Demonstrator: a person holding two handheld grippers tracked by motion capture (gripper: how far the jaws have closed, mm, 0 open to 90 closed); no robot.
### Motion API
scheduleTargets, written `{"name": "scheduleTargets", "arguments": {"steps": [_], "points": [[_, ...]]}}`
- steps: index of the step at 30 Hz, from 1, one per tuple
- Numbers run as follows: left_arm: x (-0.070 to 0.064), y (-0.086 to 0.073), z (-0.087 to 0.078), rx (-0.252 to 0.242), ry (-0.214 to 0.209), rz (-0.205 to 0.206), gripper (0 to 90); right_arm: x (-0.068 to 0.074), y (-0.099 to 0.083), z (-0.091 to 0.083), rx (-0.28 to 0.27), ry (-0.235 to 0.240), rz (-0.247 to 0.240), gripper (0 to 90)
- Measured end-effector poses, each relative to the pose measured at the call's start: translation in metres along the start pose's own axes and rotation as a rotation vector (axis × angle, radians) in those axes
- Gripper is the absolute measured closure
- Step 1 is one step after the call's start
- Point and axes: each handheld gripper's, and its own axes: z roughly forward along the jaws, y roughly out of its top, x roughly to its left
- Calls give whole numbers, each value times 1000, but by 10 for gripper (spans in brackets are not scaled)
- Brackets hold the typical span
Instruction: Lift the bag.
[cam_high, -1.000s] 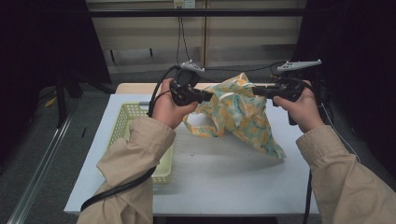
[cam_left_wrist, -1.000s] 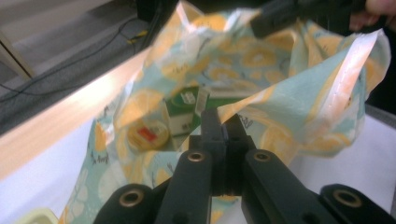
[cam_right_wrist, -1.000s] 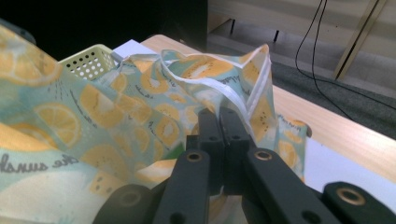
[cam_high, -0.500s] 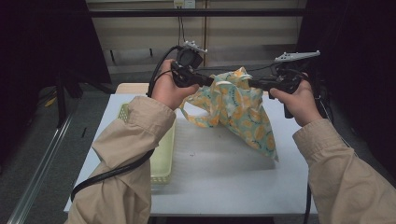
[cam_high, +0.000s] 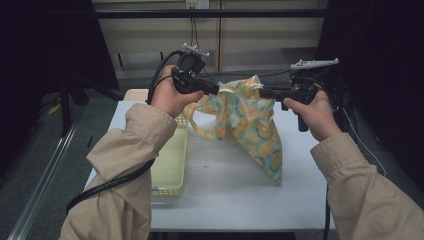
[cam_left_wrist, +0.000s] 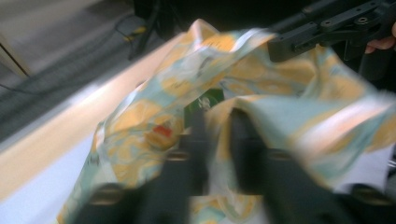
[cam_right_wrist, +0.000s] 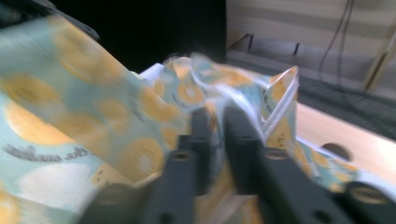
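A soft bag (cam_high: 252, 125) printed with orange slices on pale teal hangs between the two grippers above the far half of the white surface (cam_high: 225, 190). Its upper edge is held up in the air, while its lower corner trails down to the near right and rests on the surface. A looped handle (cam_high: 200, 122) of the same print droops from its left side.

The left gripper (cam_high: 212, 90) grips the bag's upper left edge; in the left gripper view its jaws are pressed close on a fold of the printed material (cam_left_wrist: 219, 121), though that view is blurred. The right gripper (cam_high: 265, 92) takes the upper right edge, and in the right gripper view its jaws likewise pinch a fold of the bag (cam_right_wrist: 217, 121). The two grippers point toward each other, with the gathered top of the bag bunched between them.

The person's left hand (cam_high: 172, 95) and right hand (cam_high: 310, 112) hold the grippers, both arms in tan sleeves (cam_high: 135, 165). A black cable (cam_high: 110, 182) runs from the left gripper under the left forearm.

To the left of the bag, a pale yellow-green basket (cam_high: 170, 165) sits on the surface, partly covered by the left sleeve.
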Motion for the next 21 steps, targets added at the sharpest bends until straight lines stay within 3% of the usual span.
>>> {"name": "scheduleTargets", "arguments": {"steps": [2,6,8,12,15,17,21], "points": [[5,-9,-3,12,5,-39,501,1,-4,4,24,21,25,527],[12,-29,-11,29,6,-90,262,2,-9,1,23,11,23,363],[15,-38,-17,37,-5,-89,226,0,-11,-3,19,4,19,346],[20,-59,-31,21,31,-92,152,-4,-22,-11,40,3,8,316],[24,-77,-38,20,34,-90,109,-6,-33,-17,46,-5,-6,305],[25,-89,-39,22,30,-81,91,-6,-41,-19,75,-22,-32,290],[25,-113,-36,37,20,-72,64,-4,-61,-19,79,-13,-40,288]]}}
